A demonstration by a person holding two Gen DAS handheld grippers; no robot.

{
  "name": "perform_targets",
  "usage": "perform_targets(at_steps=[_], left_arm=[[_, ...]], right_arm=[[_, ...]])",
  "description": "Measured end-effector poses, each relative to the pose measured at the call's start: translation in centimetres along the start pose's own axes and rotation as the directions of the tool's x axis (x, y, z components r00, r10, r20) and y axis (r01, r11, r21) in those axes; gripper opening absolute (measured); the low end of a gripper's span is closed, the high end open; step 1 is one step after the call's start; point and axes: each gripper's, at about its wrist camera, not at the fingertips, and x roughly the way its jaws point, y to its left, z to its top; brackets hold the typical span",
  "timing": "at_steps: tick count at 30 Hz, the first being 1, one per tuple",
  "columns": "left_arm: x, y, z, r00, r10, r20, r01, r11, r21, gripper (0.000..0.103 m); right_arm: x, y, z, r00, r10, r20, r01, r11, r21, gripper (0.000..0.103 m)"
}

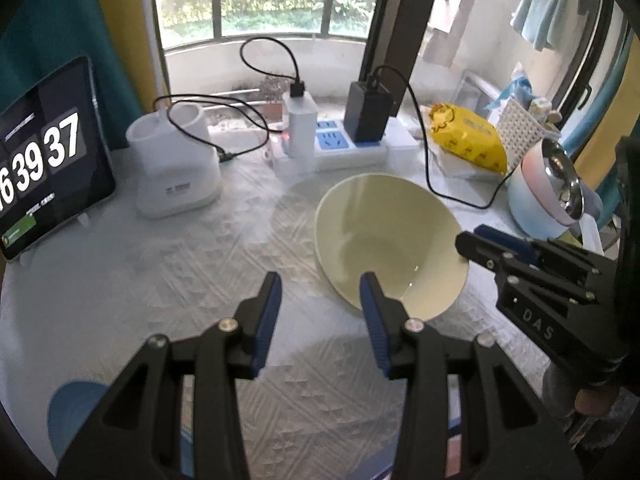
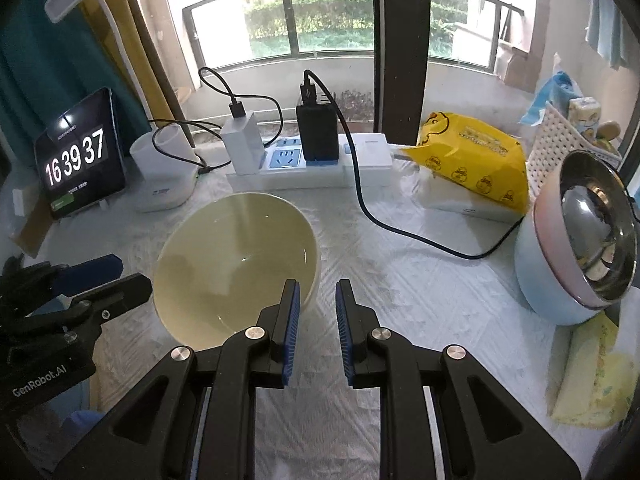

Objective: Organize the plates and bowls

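Note:
A cream bowl (image 1: pixel 384 240) sits tilted on the white tablecloth; it also shows in the right wrist view (image 2: pixel 236 260). My left gripper (image 1: pixel 320 292) is open, its right finger over the bowl's near rim, its left finger outside over the cloth. My right gripper (image 2: pixel 316 300) is open with a narrow gap, just right of the bowl's near rim; its left finger overlaps the rim. In the left wrist view it (image 1: pixel 476 240) reaches in at the bowl's right edge. A steel-lined pastel bowl (image 2: pixel 580 240) lies on its side at the right.
At the back stand a tablet clock (image 2: pixel 80 156), a white holder (image 2: pixel 164 172), a power strip with chargers and cables (image 2: pixel 308 160), a yellow wipes pack (image 2: pixel 468 156) and a white basket (image 2: pixel 560 140). A blue object (image 1: pixel 76 412) lies at the near left.

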Motion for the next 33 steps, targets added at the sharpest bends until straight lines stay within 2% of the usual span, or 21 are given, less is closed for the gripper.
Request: perform_targets(at_steps=[7,16,22,27,30,32,33], left_arm=[[2.2,-0.6,0.9,0.995,-0.012,-0.103,0.017,0.999,0.05,0.042],[3.2,-1.0,1.4,0.992,0.022,-0.124,-0.01,0.996,0.093,0.042],[4.3,-0.7,1.8,0.986,0.027,-0.162,-0.015,0.997,0.077,0.042],[4.8,-1.0,1.9,0.982,0.019,-0.189,-0.002,0.996,0.093,0.039],[4.9,-1.4,1.8,0.981,0.008,-0.194,0.015,0.993,0.116,0.033],[4.8,-1.7,1.7,0.982,0.024,-0.189,0.001,0.991,0.134,0.032],[4.7,-1.8,1.7,0.982,0.029,-0.184,-0.003,0.99,0.14,0.03]], right_arm=[[1.4,-0.1,0.6,1.0,0.02,-0.022,-0.02,1.0,-0.005,0.02],[3.2,-0.1,0.4,0.997,0.058,-0.051,-0.058,0.998,0.001,0.029],[5.0,0.2,-0.2,0.993,0.087,-0.085,-0.086,0.996,0.017,0.029],[5.7,0.0,-0.6,0.991,0.113,-0.076,-0.109,0.993,0.054,0.029],[5.7,0.1,-0.6,0.992,0.109,-0.064,-0.105,0.993,0.056,0.026],[5.7,0.1,-0.5,0.994,0.095,-0.062,-0.091,0.994,0.056,0.017],[5.7,0.0,-0.4,0.994,0.09,-0.065,-0.086,0.994,0.061,0.017]])
